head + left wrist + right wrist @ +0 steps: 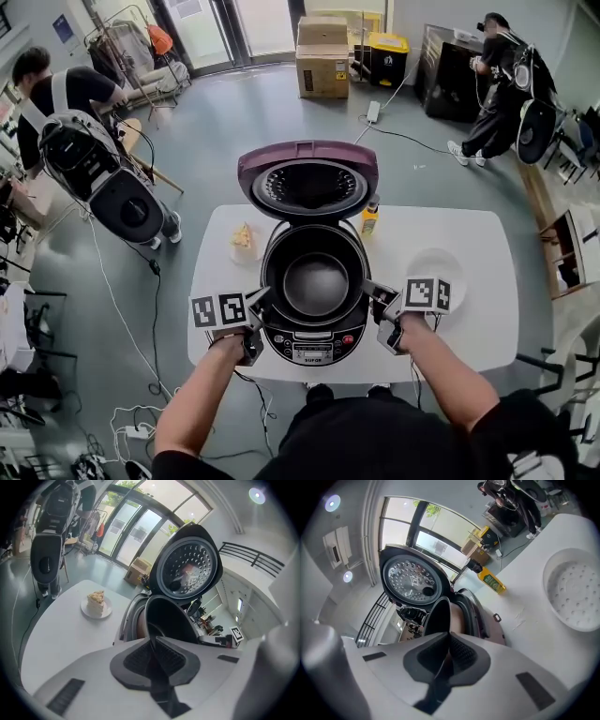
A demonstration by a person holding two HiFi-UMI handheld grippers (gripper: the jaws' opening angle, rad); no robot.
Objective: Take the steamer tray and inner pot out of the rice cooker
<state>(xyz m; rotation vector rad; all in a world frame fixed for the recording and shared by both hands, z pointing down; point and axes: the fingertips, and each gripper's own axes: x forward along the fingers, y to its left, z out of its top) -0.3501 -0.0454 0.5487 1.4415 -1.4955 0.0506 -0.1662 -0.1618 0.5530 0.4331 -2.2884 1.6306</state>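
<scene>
The purple rice cooker [314, 339] stands open at the table's near edge, with its lid [309, 178] tipped back. Its dark inner pot [316, 281] sits in the body. My left gripper [260, 302] is shut on the pot's left rim and my right gripper [375, 292] on its right rim. In the left gripper view the thin rim runs between the pads [136, 660] of the left gripper [152, 643], and a strip of the pot [171, 620]'s brownish outer wall shows above the cooker. The right gripper [446, 641] pinches the pot [436, 616] likewise. The white steamer tray [437, 272] lies on the table to the right.
A slice of cake on a small plate [244, 239] sits left of the cooker and a yellow bottle [370, 217] behind it on the right, both on the white table [469, 323]. People with equipment stand on the floor at far left and far right.
</scene>
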